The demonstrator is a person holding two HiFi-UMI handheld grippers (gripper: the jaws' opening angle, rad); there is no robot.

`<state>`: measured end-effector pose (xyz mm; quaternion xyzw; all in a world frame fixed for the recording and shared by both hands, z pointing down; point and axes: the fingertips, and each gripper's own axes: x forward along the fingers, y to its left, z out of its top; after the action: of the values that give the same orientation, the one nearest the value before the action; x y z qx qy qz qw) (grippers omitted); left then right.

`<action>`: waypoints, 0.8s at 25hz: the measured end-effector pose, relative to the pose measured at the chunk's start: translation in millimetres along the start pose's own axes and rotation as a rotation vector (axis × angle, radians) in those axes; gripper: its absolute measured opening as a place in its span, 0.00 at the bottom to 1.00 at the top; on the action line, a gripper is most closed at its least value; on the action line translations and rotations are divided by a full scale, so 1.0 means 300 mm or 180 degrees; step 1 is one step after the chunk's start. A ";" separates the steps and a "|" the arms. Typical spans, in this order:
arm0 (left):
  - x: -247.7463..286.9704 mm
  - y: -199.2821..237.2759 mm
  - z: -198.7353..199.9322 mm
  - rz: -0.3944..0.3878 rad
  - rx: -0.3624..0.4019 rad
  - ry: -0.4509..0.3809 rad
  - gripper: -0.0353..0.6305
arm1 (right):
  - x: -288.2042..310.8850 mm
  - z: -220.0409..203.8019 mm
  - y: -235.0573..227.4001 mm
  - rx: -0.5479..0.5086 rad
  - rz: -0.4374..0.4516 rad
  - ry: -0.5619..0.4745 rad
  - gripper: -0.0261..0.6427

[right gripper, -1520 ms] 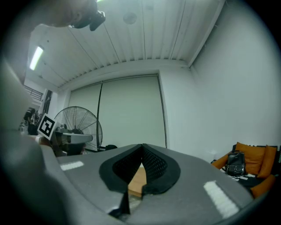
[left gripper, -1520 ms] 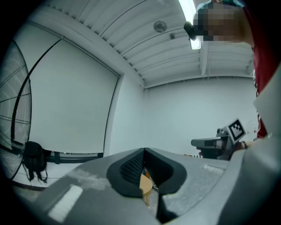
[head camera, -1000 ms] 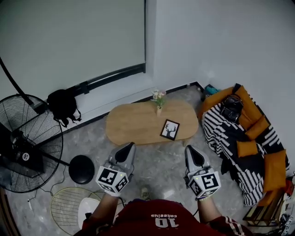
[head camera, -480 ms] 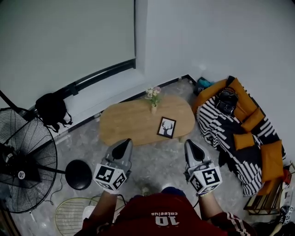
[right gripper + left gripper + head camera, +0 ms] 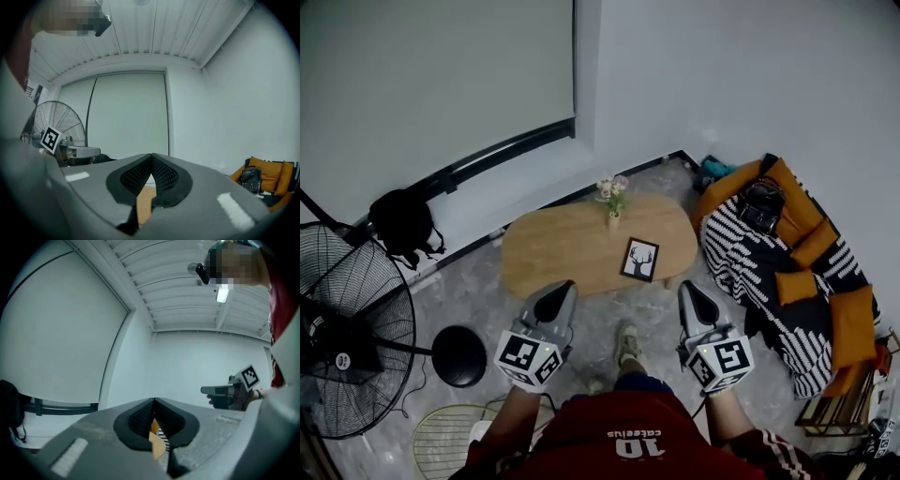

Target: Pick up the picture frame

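Observation:
The picture frame [image 5: 639, 259], black with a white deer print, lies flat near the front right edge of the oval wooden table [image 5: 562, 248]. My left gripper [image 5: 561, 292] and right gripper [image 5: 688, 292] are held level side by side, short of the table and apart from the frame. Each has its jaws pressed together with nothing between them, as the left gripper [image 5: 154, 401] view and the right gripper [image 5: 152, 155] view show. A strip of the tabletop [image 5: 144, 204] shows below the right jaws.
A small vase of flowers [image 5: 612, 199] stands at the table's far edge. A sofa with a striped blanket [image 5: 759, 272] and orange cushions is at the right. At the left stand a big floor fan [image 5: 347, 337], a black bag [image 5: 403, 221] and a round black base [image 5: 459, 356]. The person's foot [image 5: 626, 343] is between the grippers.
The view has shifted slightly toward the table, and the person's foot has stepped forward between the grippers. Both grippers have come a little nearer the table, still shut.

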<state>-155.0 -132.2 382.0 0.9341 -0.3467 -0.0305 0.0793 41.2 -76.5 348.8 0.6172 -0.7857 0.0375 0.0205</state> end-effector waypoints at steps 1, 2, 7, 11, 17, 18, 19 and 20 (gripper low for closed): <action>0.007 0.003 0.003 0.0012 0.0016 -0.0002 0.06 | 0.006 0.000 -0.006 -0.0002 0.0004 -0.0008 0.02; 0.014 0.005 0.006 0.0028 0.0035 -0.0003 0.06 | 0.013 0.000 -0.013 -0.0007 0.0008 -0.0014 0.02; 0.039 0.016 0.019 0.0092 0.0145 0.0024 0.06 | 0.053 0.000 -0.057 0.0043 0.0021 -0.0065 0.02; 0.076 0.042 0.030 0.0152 0.0201 0.0006 0.06 | 0.103 -0.009 -0.096 0.0066 0.0024 -0.0090 0.02; 0.172 0.066 0.028 0.0210 0.0226 -0.0030 0.06 | 0.183 -0.016 -0.178 0.0012 0.0040 -0.0099 0.02; 0.190 0.072 0.029 0.0213 0.0224 -0.0031 0.06 | 0.199 -0.016 -0.191 -0.0012 0.0041 -0.0096 0.03; 0.206 0.077 0.032 0.0216 0.0225 -0.0031 0.06 | 0.214 -0.015 -0.201 -0.0033 0.0043 -0.0099 0.04; 0.222 0.083 0.036 0.0220 0.0230 -0.0034 0.06 | 0.229 -0.011 -0.211 -0.0052 0.0049 -0.0108 0.05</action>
<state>-121.7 -195.5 375.3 0.9237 -0.3800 -0.0201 0.0446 86.3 -157.8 359.5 0.6114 -0.7909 0.0207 0.0119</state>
